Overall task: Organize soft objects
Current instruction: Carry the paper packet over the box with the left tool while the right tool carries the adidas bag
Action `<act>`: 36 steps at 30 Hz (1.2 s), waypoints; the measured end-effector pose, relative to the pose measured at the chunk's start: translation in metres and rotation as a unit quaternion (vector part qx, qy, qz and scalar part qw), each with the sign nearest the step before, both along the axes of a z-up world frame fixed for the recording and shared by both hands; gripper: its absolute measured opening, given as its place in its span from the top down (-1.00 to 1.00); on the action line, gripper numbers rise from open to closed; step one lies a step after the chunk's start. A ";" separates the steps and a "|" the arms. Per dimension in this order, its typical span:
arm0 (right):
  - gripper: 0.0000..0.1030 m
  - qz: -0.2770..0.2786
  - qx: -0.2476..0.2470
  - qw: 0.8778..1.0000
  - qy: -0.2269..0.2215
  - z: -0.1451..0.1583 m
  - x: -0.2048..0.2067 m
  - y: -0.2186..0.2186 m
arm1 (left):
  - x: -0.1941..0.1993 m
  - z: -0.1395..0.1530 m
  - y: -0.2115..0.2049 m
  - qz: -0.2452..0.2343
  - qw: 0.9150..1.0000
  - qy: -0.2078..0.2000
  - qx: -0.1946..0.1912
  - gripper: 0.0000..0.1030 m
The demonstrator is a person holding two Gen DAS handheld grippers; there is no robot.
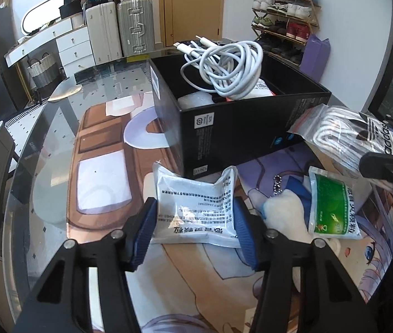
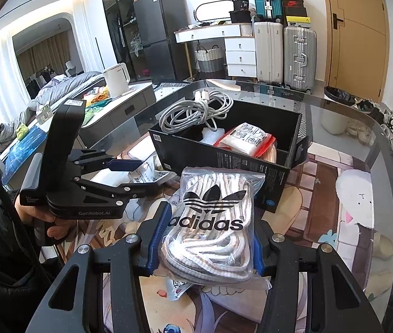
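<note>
A white printed packet (image 1: 193,194) lies on the picture mat just in front of the black box (image 1: 232,127). My left gripper (image 1: 195,205) is shut on it, a blue pad pressing on each side, and the packet's far corners curl up. My right gripper (image 2: 210,222) is shut on a clear adidas bag of white laces (image 2: 213,233), held above the mat near the box's front wall (image 2: 224,158). A green-and-white packet (image 1: 332,208) and a white plush keychain (image 1: 285,208) lie to the right. The box holds a coiled white cable (image 1: 224,66) and a red-edged packet (image 2: 246,138).
The mat covers a round glass table (image 1: 43,138) whose edge curves along the left. A person's hand (image 2: 57,222) holds the left gripper's handle. Suitcases (image 1: 135,27), a white drawer unit, a shoe rack (image 1: 285,14) and a purple bag (image 1: 315,55) stand beyond the table.
</note>
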State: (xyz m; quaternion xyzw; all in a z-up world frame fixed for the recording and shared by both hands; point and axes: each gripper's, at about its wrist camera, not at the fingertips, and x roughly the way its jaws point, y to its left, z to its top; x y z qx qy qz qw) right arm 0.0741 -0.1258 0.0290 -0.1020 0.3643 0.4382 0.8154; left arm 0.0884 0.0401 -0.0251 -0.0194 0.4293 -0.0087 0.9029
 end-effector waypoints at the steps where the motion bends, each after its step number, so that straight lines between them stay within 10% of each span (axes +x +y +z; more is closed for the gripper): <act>1: 0.02 0.000 0.001 1.000 -0.001 0.001 0.000 -0.001 | -0.001 0.001 0.000 -0.003 1.000 -0.001 -0.003 -0.03; 36: 0.02 -0.012 0.052 0.998 -0.042 0.036 -0.009 -0.027 | -0.046 0.085 -0.006 -0.020 0.993 -0.118 -0.022 -0.03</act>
